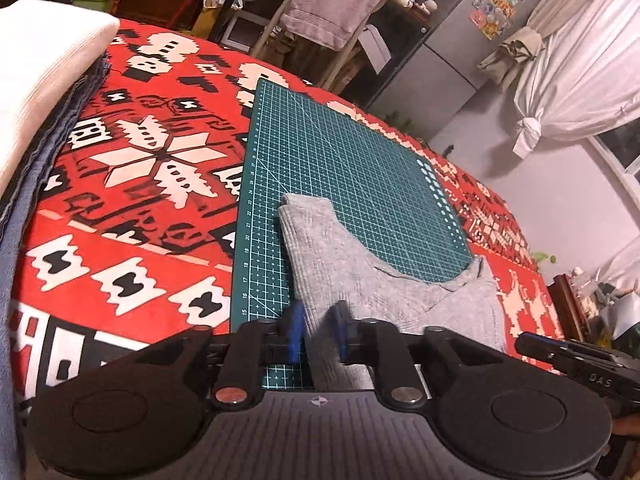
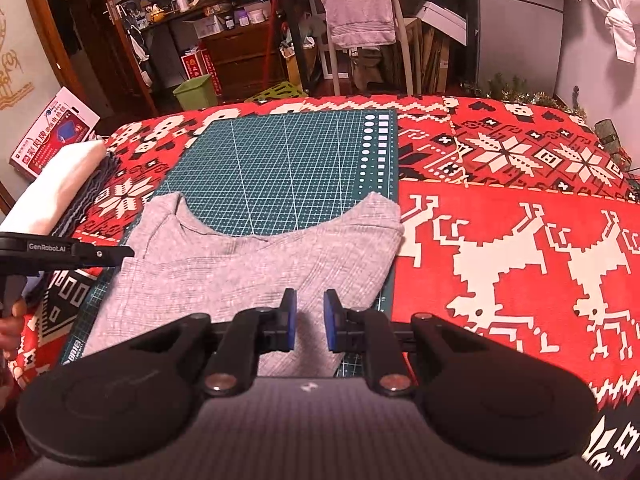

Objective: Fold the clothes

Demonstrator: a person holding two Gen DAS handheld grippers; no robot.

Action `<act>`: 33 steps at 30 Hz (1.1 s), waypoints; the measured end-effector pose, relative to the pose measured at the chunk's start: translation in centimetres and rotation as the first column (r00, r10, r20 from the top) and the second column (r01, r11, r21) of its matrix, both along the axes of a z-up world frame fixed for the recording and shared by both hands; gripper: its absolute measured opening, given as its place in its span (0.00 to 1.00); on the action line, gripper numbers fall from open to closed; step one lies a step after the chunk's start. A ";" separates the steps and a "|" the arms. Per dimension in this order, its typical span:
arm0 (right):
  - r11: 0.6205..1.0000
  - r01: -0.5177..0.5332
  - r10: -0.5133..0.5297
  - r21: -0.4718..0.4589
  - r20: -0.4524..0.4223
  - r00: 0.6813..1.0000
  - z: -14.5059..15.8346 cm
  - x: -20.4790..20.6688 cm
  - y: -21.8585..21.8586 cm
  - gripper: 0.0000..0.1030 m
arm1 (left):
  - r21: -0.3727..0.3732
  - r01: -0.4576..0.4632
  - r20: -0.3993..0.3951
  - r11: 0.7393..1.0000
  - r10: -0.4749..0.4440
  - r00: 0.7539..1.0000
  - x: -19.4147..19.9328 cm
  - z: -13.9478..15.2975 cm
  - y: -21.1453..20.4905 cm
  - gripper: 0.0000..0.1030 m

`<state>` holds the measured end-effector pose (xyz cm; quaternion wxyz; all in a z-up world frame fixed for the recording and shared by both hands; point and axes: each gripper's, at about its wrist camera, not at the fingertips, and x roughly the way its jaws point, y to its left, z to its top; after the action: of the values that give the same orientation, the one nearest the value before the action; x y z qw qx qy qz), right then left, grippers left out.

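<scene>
A grey knit top (image 2: 256, 260) lies flat on the green cutting mat (image 2: 280, 160), its scooped neckline facing the far side. In the left wrist view the same grey top (image 1: 340, 264) runs from the mat's left part toward the right. My left gripper (image 1: 319, 330) is open low over the top's left edge, and grey fabric shows between the blue pads. My right gripper (image 2: 310, 320) is open over the top's near right part and holds nothing. The left gripper's black housing (image 2: 80, 254) enters from the left, held by a hand (image 2: 10, 320).
A red, white and black patterned cloth (image 2: 500, 240) covers the table. A stack of folded clothes (image 1: 40, 80), white on top of blue, sits at the left edge. Behind the table stand a chair with a draped towel (image 2: 358, 4), cluttered shelves and a green bin (image 2: 196, 90).
</scene>
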<state>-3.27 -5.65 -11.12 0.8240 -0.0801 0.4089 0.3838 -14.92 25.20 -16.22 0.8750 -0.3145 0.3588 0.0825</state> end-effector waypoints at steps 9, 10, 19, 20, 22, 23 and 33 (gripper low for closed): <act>1.000 0.011 -0.011 -0.006 -0.011 1.000 -0.3 0.0 0.5 0.15 | 0.103 -0.086 0.026 0.991 0.084 0.996 -1.5 1.4 0.9 0.06; 1.000 0.010 -0.010 -0.008 -0.013 1.000 -0.4 0.0 0.7 0.15 | 0.102 -0.091 0.026 0.991 0.088 0.996 -1.7 1.6 1.3 0.06; 0.998 -0.049 0.051 -0.047 0.034 0.998 -1.5 -0.3 4.2 0.15 | 0.032 -0.110 0.027 0.993 0.109 0.994 -2.2 0.4 2.4 0.07; 0.997 -0.049 0.050 -0.054 0.029 0.998 -1.7 -0.1 4.5 0.15 | 0.030 -0.111 0.029 0.993 0.110 0.993 -2.2 0.5 2.3 0.07; 0.998 -0.042 0.043 -0.054 0.021 0.999 -1.9 0.1 4.7 0.15 | 0.037 -0.105 0.037 0.994 0.104 0.994 -2.2 0.9 2.2 0.07; 0.998 -0.040 0.041 -0.050 0.022 0.999 -1.8 0.1 4.6 0.15 | 0.042 -0.102 0.041 0.994 0.100 0.994 -2.2 1.1 2.2 0.07; 1.000 -0.008 0.009 -0.016 0.036 0.999 -0.6 -0.4 2.0 0.15 | 0.115 -0.037 0.089 0.993 0.027 0.996 -1.4 4.7 0.3 0.06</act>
<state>-3.64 -3.68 -11.70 0.8290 -0.0953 0.3967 0.3826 -16.30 25.48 -11.50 0.9053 -0.2718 0.3097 0.1036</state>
